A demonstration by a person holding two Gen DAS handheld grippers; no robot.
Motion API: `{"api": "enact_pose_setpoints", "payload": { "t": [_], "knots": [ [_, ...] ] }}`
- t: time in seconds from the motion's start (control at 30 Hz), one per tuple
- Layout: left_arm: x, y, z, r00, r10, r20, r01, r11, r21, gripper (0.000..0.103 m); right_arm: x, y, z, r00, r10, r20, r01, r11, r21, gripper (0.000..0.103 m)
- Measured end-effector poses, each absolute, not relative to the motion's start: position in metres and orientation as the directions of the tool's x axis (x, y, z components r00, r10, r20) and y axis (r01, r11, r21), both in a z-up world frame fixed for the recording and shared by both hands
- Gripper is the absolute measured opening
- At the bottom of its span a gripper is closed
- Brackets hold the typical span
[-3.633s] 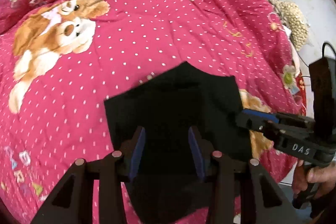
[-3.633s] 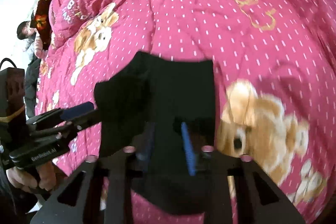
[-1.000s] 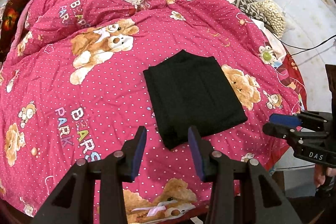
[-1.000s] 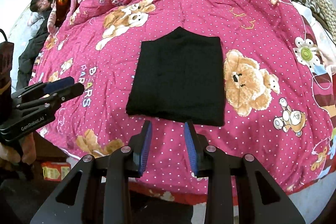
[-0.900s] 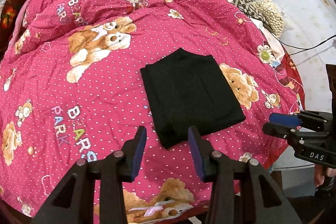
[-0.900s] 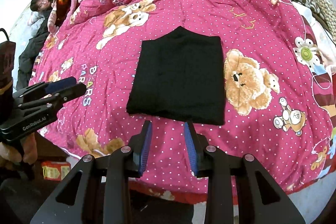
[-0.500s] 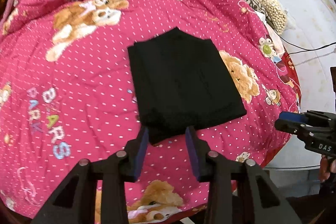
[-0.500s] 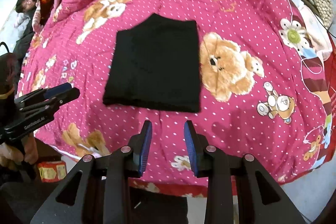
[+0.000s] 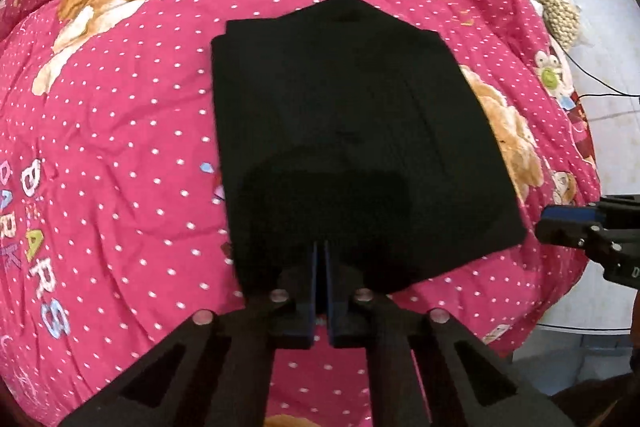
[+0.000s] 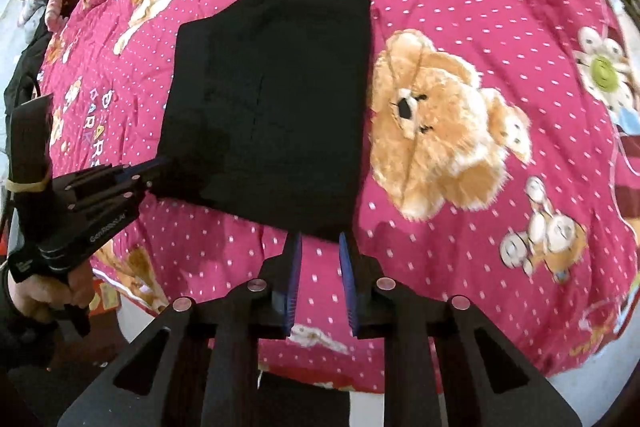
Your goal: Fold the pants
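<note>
L wrist view: pants (image 9: 340,107) lie flat on the bed (image 9: 120,147), already a folded black rectangle. Long axis runs straight away from the tools, and the near short edge faces them. L tool (image 9: 320,251) is at the near-left corner, tips over the black cloth. Its jaws have just been closing and are now clenched tight. Can't tell if any cloth is pinched, black on black. R tool (image 9: 560,223) sits just off the near-right corner.

R wrist view: R tool's jaws have just been closing but aren't clenched, a gap shows. The near-right corner edge lies right at the tips, pads not visibly pressing. L tool's tip touches the near-left corner.

Judgement: both tools are about equally near, one per corner. Next fold prob. carries the near edge along the long axis to the far edge, once R has a hold.
</note>
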State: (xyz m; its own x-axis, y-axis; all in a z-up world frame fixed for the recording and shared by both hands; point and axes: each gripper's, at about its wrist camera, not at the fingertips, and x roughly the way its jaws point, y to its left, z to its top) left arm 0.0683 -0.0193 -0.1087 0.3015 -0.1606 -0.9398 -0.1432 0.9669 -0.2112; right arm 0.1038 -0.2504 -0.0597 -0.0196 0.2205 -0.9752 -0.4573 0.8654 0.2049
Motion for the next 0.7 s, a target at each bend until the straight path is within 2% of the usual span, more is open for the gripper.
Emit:
{"api": "enact_pose_setpoints", "payload": {
  "t": [0.23, 0.43, 0.53, 0.7],
  "knots": [
    [0.075, 0.006, -0.091, 0.292, -0.11, -0.95, -0.206, 0.963, -0.175, 0.007, 0.129, -0.23, -0.074, -0.074, 0.27, -0.96, -0.473, 0.838, 0.272, 0.019],
    [0.109, 0.017, -0.09, 0.286, -0.1, -0.953, -0.225, 0.96, -0.168, 0.007, 0.138, -0.217, -0.107, -0.141, 0.25, -0.958, -0.495, 0.82, 0.287, 0.019],
    [0.132, 0.019, -0.085, 0.314, -0.131, -0.94, -0.219, 0.954, -0.206, 0.007, 0.148, -0.22, -0.094, -0.119, 0.311, -0.943, -0.468, 0.82, 0.33, 0.019],
    [0.171, 0.016, -0.095, 0.319, -0.124, -0.94, -0.19, 0.963, -0.191, 0.007, 0.179, -0.224, -0.081, -0.052, 0.356, -0.933, -0.431, 0.835, 0.342, 0.019]
  ]
}}
